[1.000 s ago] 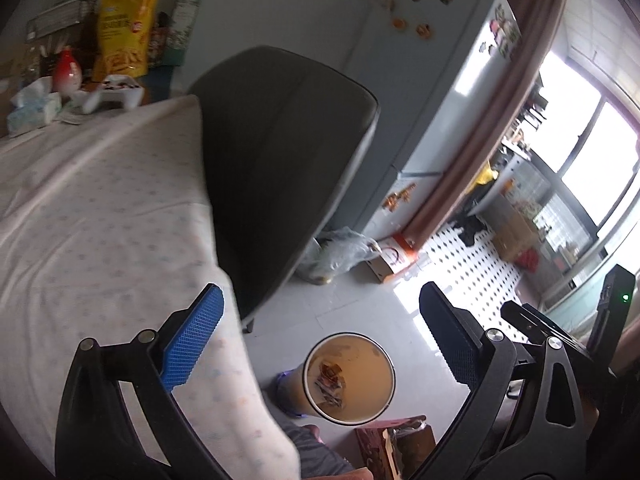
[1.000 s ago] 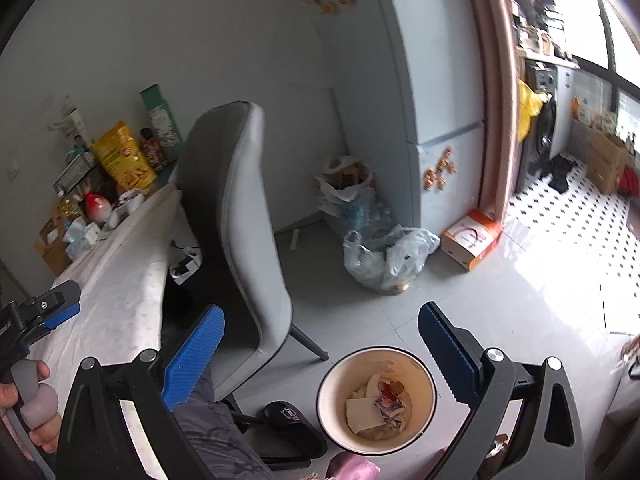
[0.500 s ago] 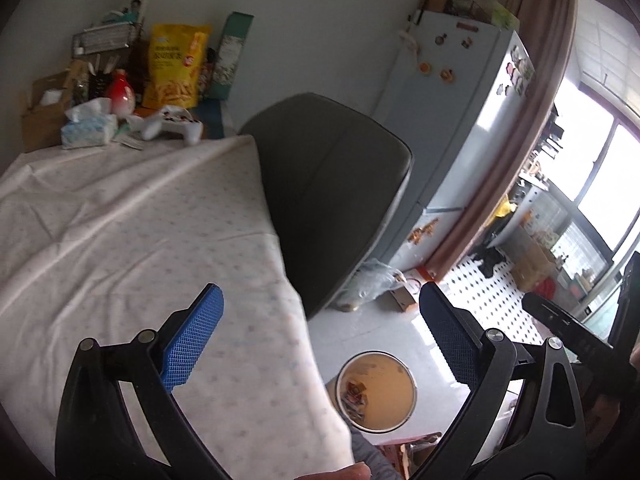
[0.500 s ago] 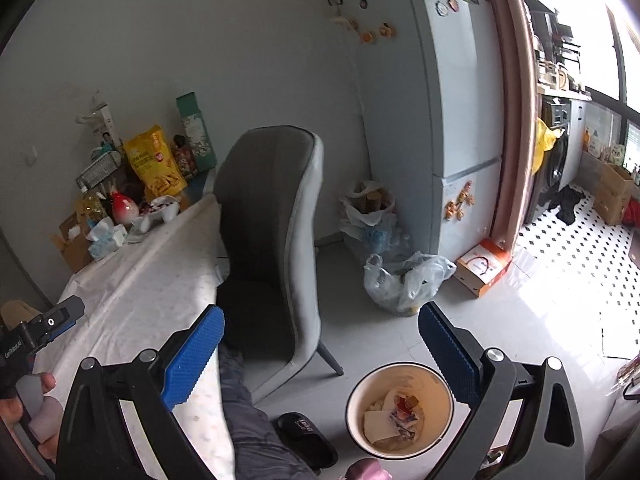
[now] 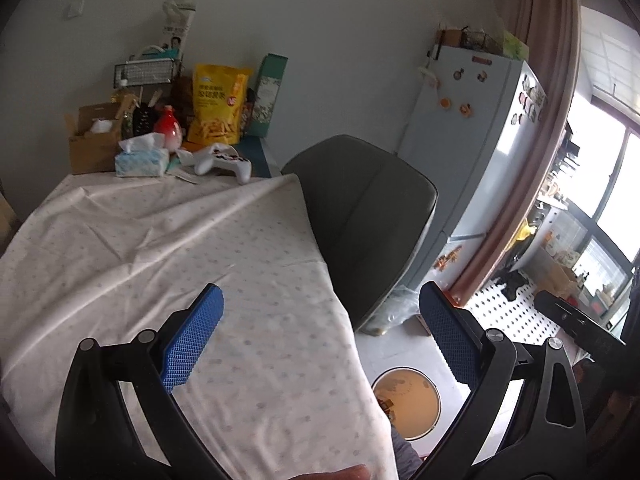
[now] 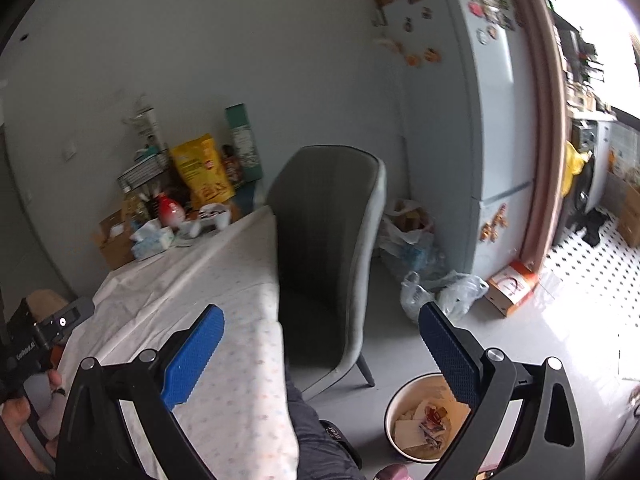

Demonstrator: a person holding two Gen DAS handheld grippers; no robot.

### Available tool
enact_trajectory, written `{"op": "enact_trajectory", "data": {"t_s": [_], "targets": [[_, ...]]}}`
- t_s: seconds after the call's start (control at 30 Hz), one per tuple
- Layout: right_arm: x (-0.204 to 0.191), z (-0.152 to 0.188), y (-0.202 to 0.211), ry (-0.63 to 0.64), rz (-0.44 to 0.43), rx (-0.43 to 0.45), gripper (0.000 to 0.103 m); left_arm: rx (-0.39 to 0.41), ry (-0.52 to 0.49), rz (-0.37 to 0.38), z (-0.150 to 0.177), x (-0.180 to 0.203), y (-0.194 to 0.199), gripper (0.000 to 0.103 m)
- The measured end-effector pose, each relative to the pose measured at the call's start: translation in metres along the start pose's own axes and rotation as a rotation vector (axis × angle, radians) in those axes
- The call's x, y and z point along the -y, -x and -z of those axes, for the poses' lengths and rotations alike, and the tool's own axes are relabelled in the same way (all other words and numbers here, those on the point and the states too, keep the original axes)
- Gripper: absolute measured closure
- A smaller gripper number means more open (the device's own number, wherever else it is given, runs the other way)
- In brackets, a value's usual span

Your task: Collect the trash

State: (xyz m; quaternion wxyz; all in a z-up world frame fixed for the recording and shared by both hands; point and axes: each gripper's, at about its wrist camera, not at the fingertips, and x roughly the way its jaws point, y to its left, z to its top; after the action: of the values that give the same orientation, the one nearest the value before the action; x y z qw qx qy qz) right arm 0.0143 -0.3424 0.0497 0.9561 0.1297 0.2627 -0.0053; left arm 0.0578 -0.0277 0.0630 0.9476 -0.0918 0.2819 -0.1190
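Trash bin (image 6: 424,420) sits on the floor off the table's near right corner, paper scraps inside; no loose trash visible on the tablecloth (image 5: 180,240). Bin lies below and right of the left gripper (image 5: 320,340), directly under the right gripper (image 6: 320,344), which is nearer. Both grippers spread wide, empty. Clutter only along the table's far edge, by the tissue pack (image 5: 142,159).

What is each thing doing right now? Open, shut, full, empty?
Left gripper: jaws open, holding nothing.
Right gripper: jaws open, holding nothing.
Trash bin: uncovered, scraps inside.
Tissue box: open, tissue sticking out.
Fridge: doors shut.
Cardboard box: flaps open.
Yellow snack bag: standing upright.
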Motion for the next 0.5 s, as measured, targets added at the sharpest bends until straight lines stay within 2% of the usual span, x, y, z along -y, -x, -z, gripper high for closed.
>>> {"op": "enact_trajectory", "data": {"t_s": [0.2,0.5], "targets": [[-0.019,-0.002,0.009,0.016,-0.068,-0.003,0.008,0.028,-0.006,-0.029,-0.001,-0.009,0.024,0.006],[-0.047,-0.001,0.018,0.052,-0.116,-0.020,0.008,0.052,-0.015,-0.063,0.001,-0.022,0.051,0.006]]}}
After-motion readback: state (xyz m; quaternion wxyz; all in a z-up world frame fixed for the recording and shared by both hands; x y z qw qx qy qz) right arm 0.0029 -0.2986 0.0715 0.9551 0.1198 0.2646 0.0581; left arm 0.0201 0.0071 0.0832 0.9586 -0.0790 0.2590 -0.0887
